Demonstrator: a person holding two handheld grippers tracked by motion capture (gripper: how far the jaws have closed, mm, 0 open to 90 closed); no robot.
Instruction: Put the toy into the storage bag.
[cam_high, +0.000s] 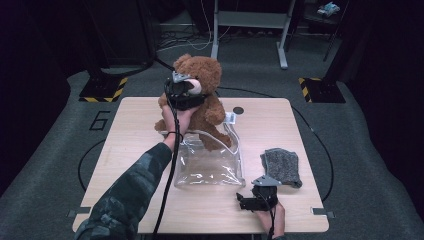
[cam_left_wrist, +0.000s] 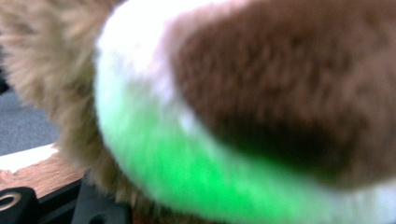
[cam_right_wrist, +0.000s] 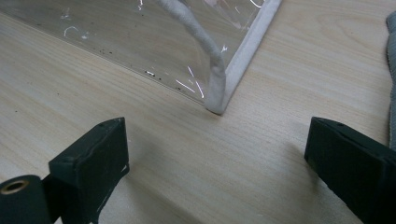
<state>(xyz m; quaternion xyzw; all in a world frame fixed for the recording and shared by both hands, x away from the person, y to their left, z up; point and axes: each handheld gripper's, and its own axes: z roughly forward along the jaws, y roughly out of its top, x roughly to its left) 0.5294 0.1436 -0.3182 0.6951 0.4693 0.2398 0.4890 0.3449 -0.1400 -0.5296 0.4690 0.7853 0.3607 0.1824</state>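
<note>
A brown teddy bear (cam_high: 207, 70) stands upright at the far middle of the wooden table (cam_high: 135, 135), its legs at the mouth of a clear plastic pouch (cam_high: 210, 162). My left gripper (cam_high: 186, 94) is shut on the bear at its face and neck. In the left gripper view the blurred fur of the bear (cam_left_wrist: 280, 84) presses right up to the camera. My right gripper (cam_high: 248, 201) rests open near the table's front edge. Its jaws stand wide apart just short of the pouch's white-edged corner (cam_right_wrist: 219, 100), with nothing between them.
A grey knitted cloth (cam_high: 282, 165) lies right of the pouch, and its edge (cam_right_wrist: 391, 70) shows in the right gripper view. A small black disc (cam_high: 238, 110) sits on the table behind the bear. Grey carpet, black stands and a desk frame surround the table.
</note>
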